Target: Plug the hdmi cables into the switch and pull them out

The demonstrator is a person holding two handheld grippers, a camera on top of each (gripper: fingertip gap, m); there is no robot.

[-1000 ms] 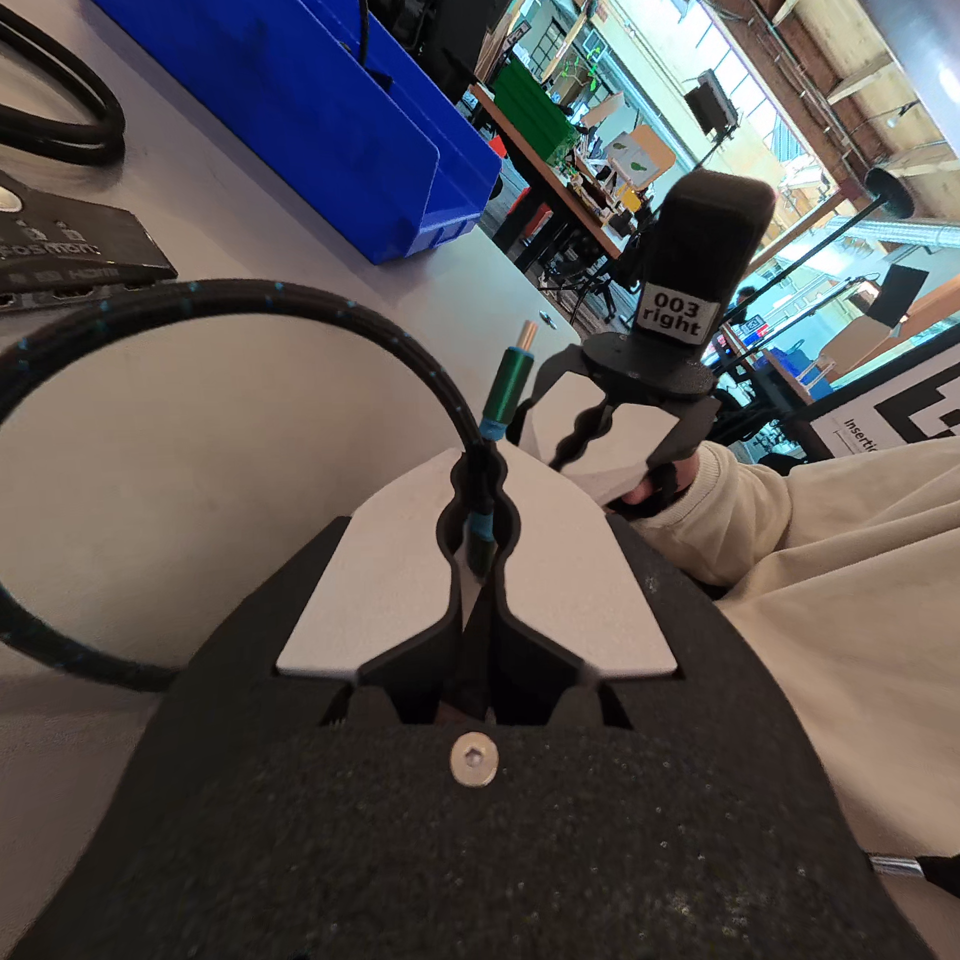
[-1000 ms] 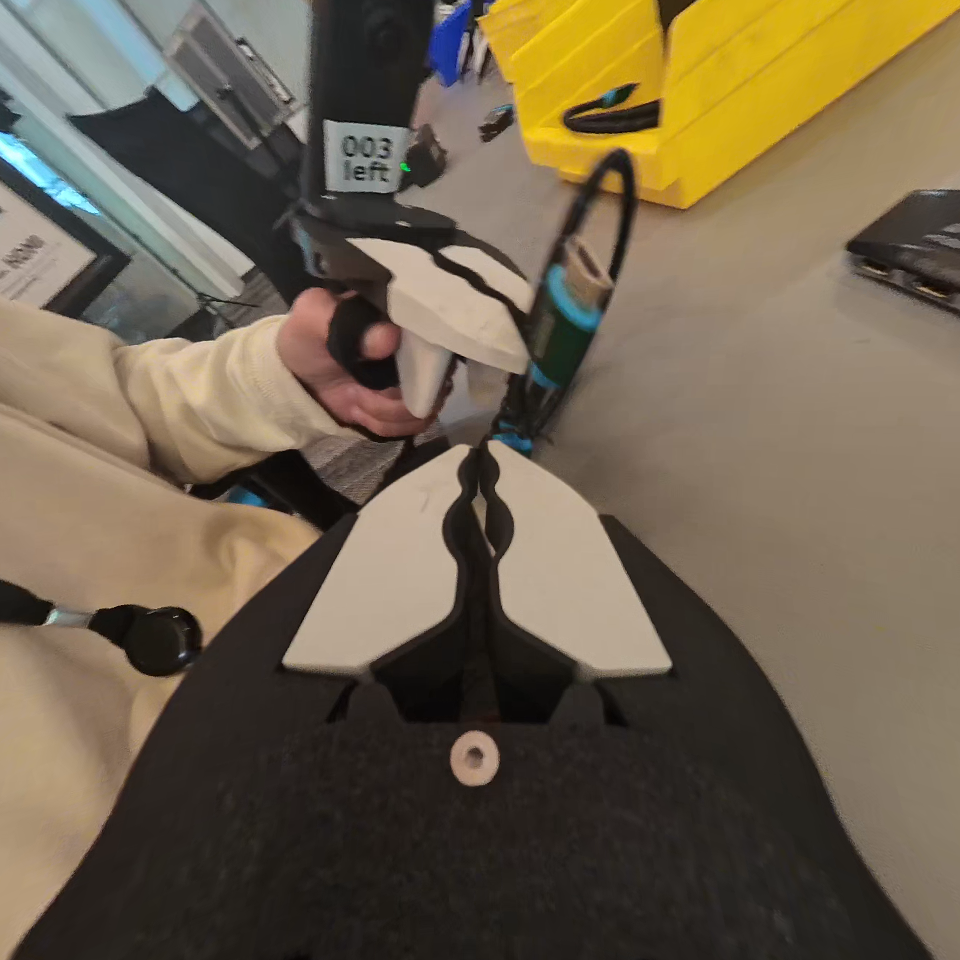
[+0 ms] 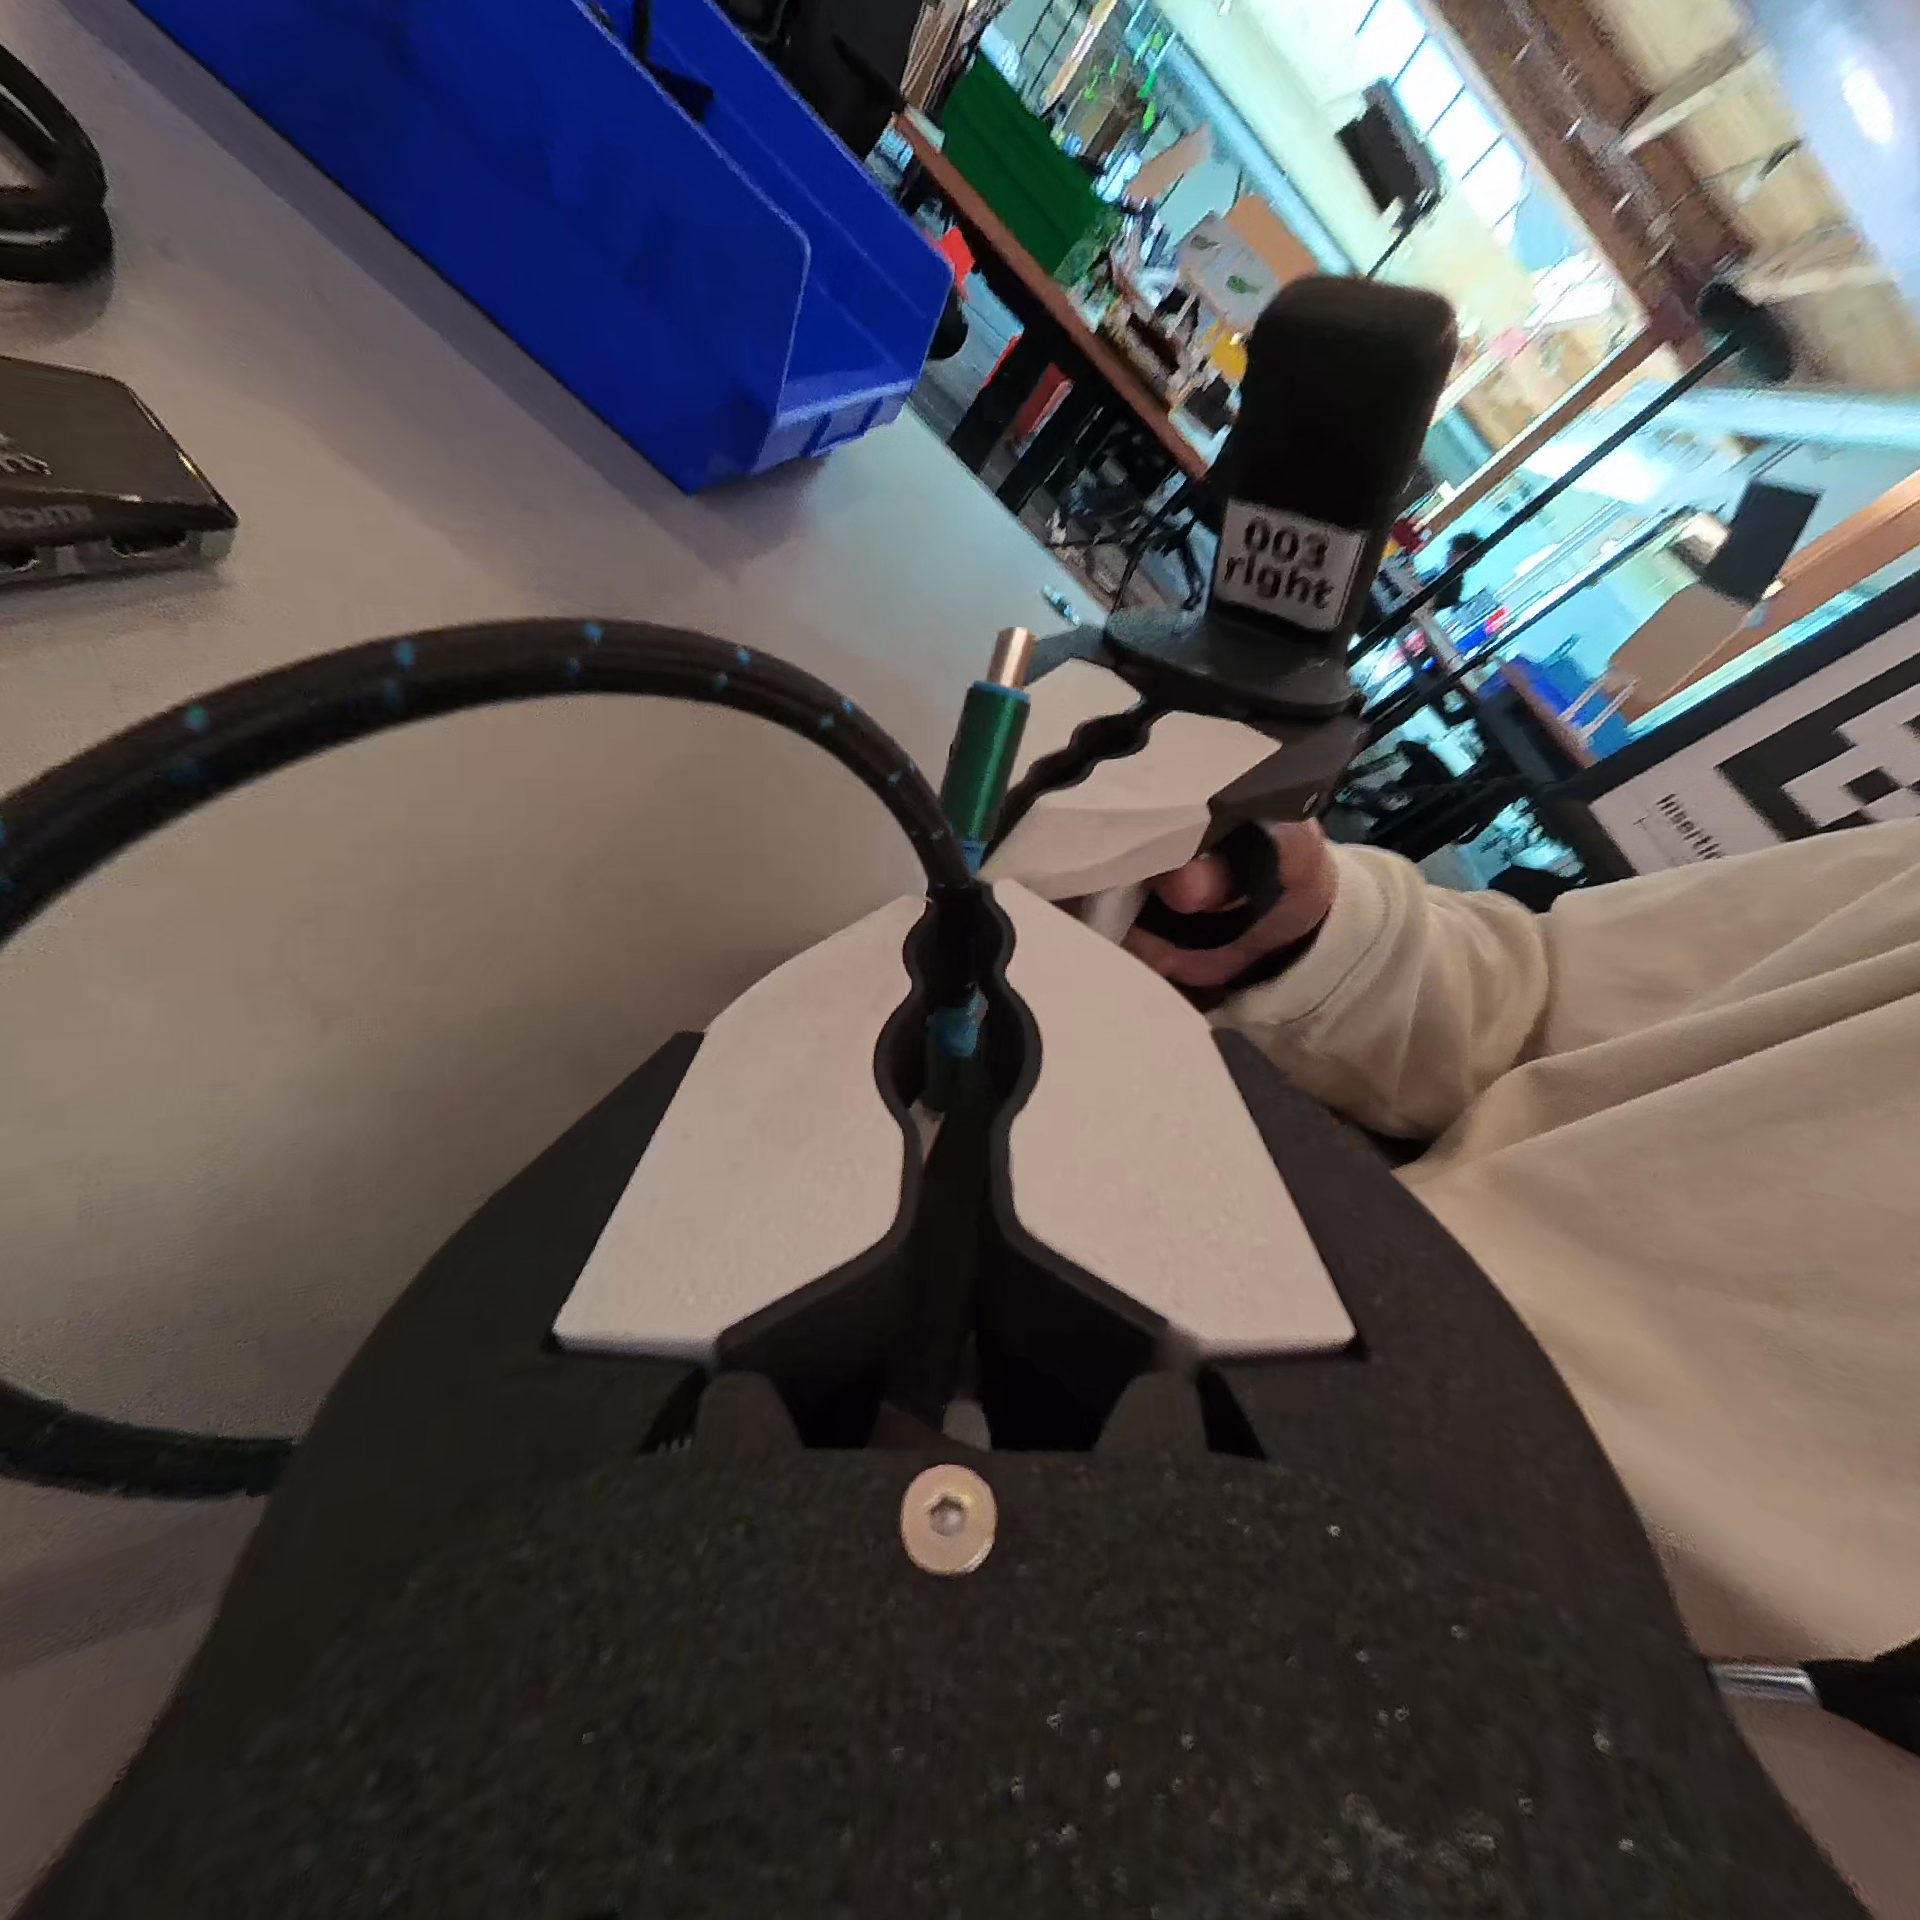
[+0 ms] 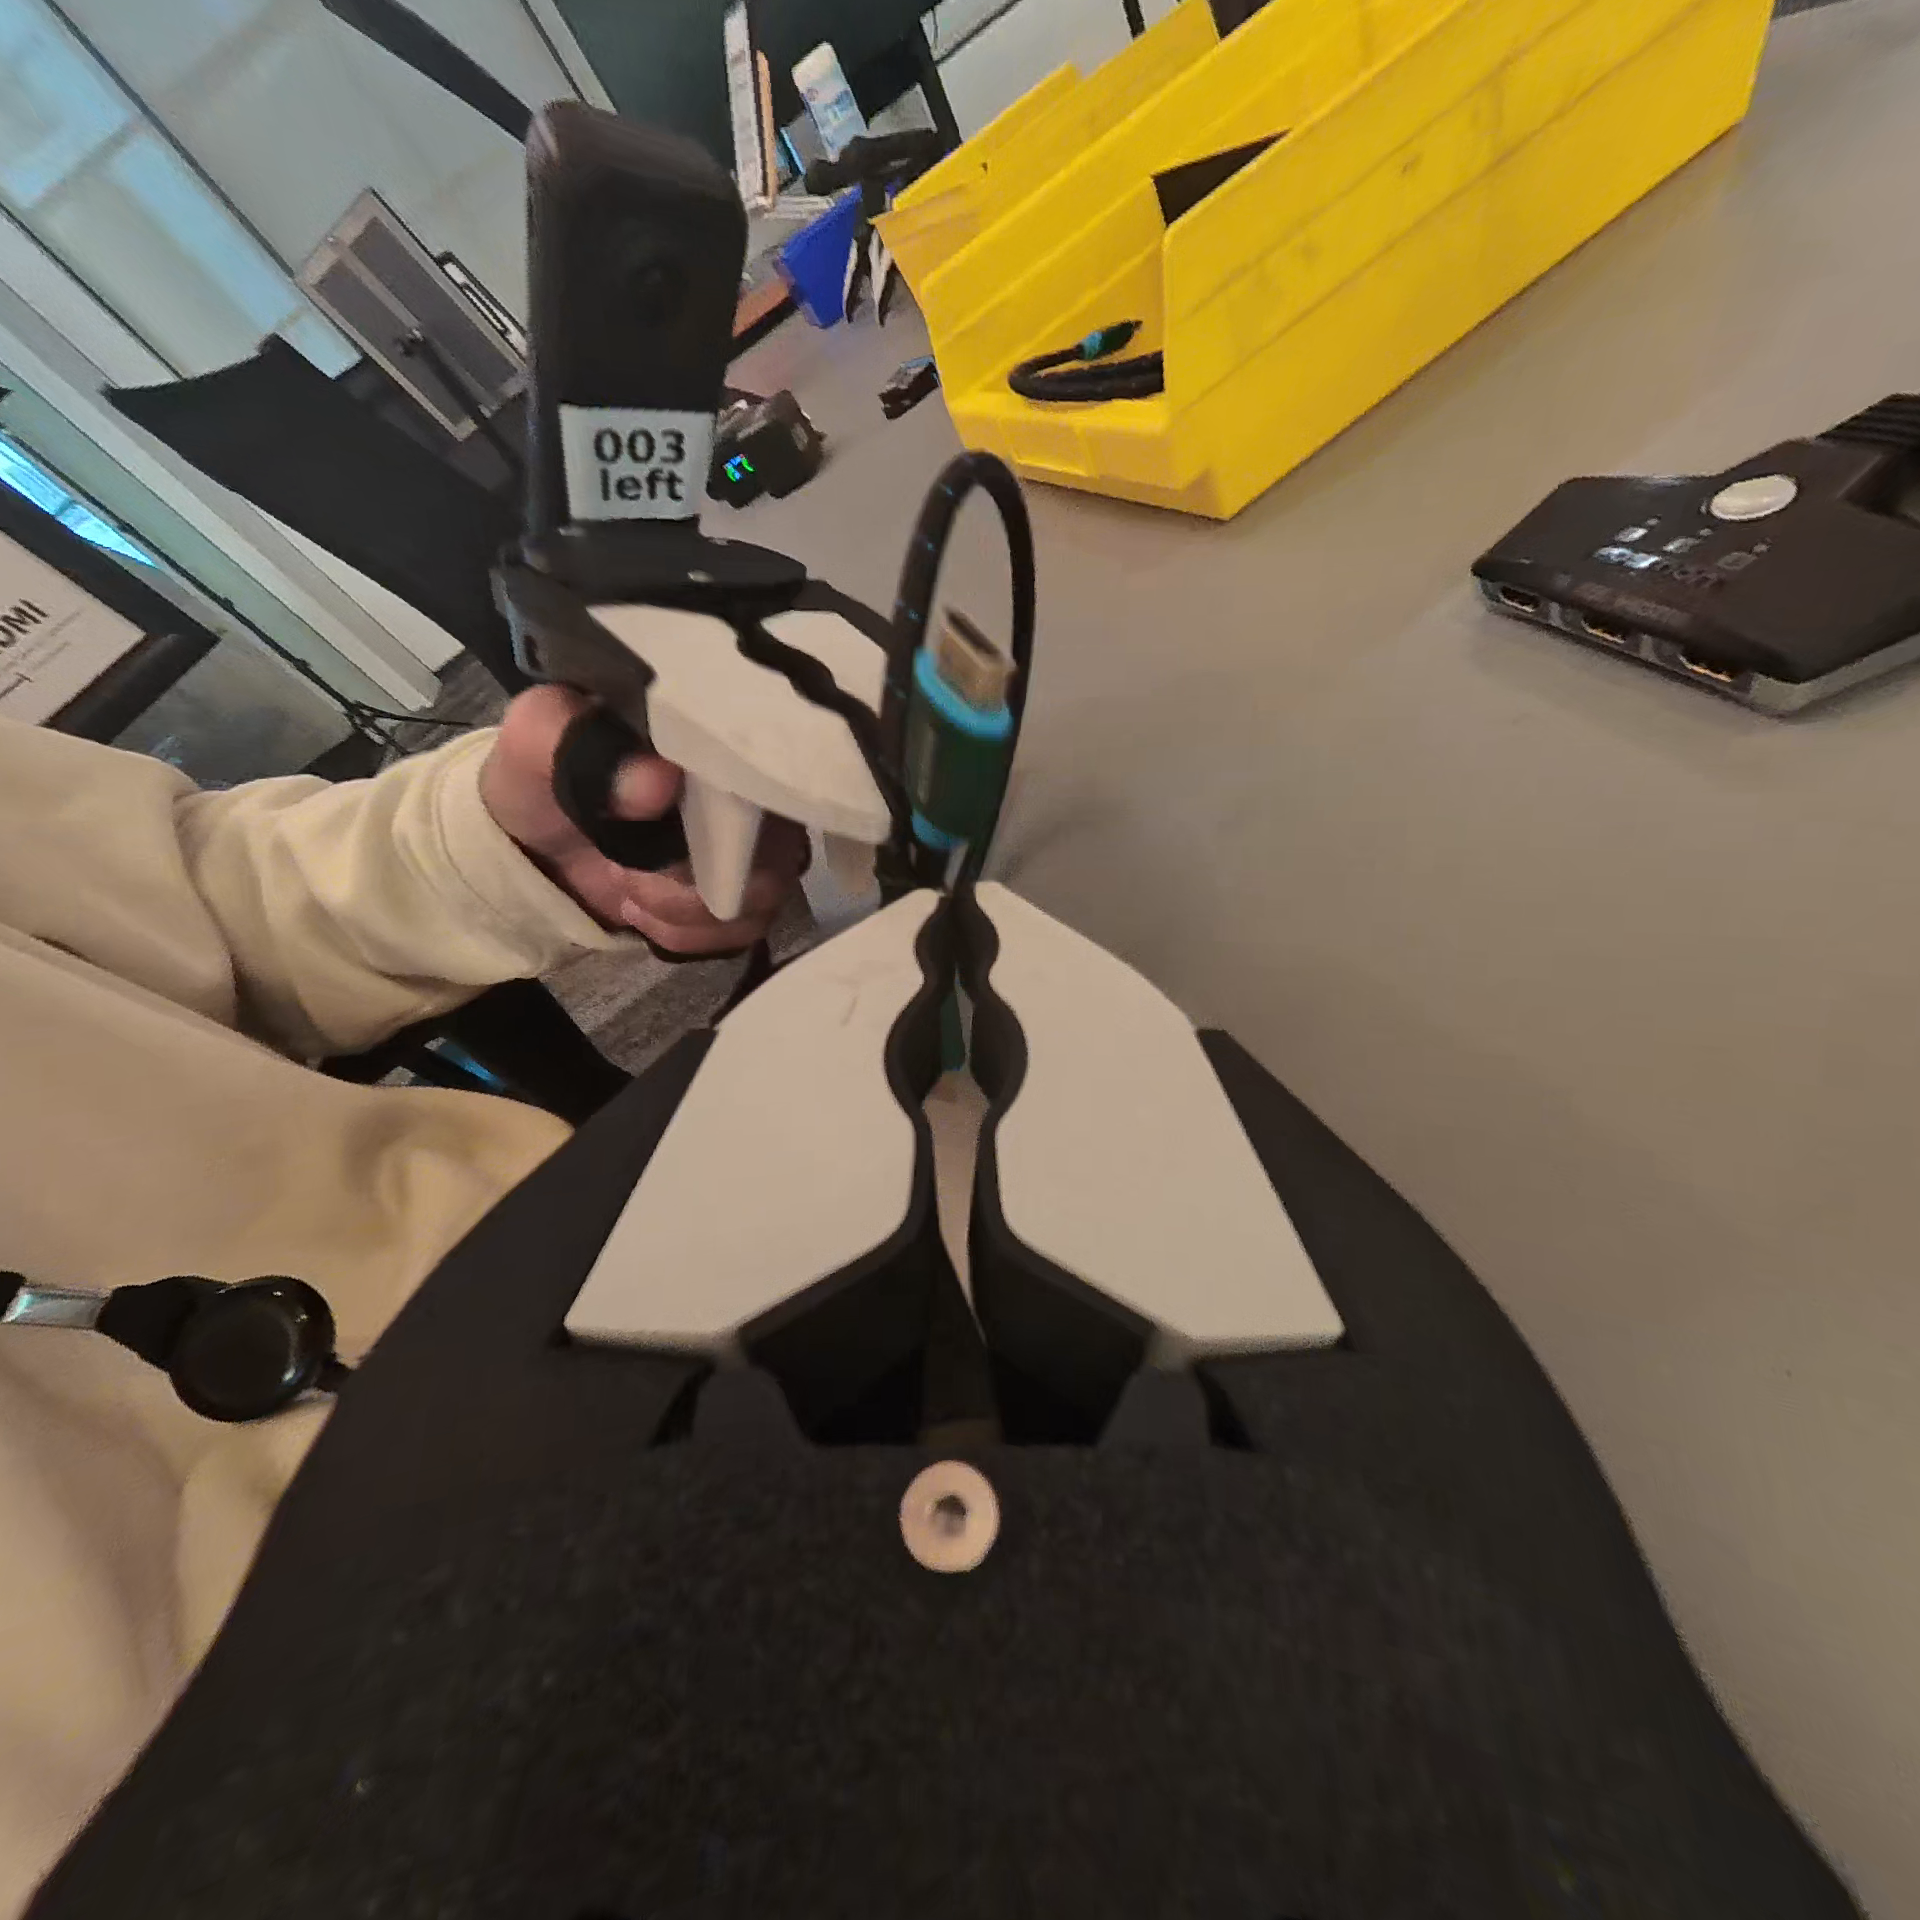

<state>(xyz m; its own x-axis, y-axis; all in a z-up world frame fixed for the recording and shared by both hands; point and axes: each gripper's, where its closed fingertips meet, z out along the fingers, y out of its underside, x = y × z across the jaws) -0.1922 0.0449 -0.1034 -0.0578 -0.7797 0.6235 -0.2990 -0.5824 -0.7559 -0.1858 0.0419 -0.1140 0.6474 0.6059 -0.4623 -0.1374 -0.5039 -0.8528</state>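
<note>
The left gripper (image 3: 961,914) has its white jaws pressed together on the black braided cable (image 3: 499,665) just behind the plug, as it did a second ago, and the cable arcs up out of the fingertips, sweeps left in a wide loop and comes back down to the grey table (image 3: 468,935) at the lower left. The green plug (image 3: 982,769) stands upright just past the fingertips with its metal tip pointing up. The right gripper (image 4: 951,909) has changed: a second ago its jaws were closed on nothing beside the plug, and now they pinch the cable right at the base of the plug, so both grippers hold the same short stretch of cable, tip to tip. In the right wrist view the left gripper (image 4: 831,769) sits just left of the plug (image 4: 951,727), a hand (image 4: 613,831) in a cream sleeve wrapped round its handle, and a small loop of cable rises behind the plug. The plug is tilted a little more upright than before and shows its flat gold face. The black switch (image 4: 1704,592) lies on the table well to the right with three empty ports facing the camera; in the left wrist view its corner (image 3: 94,488) sits at the far left edge. A yellow bin (image 4: 1299,260) with another coiled cable stands behind it, and a blue bin (image 3: 582,208) stands at the back of the table in the left wrist view.
</note>
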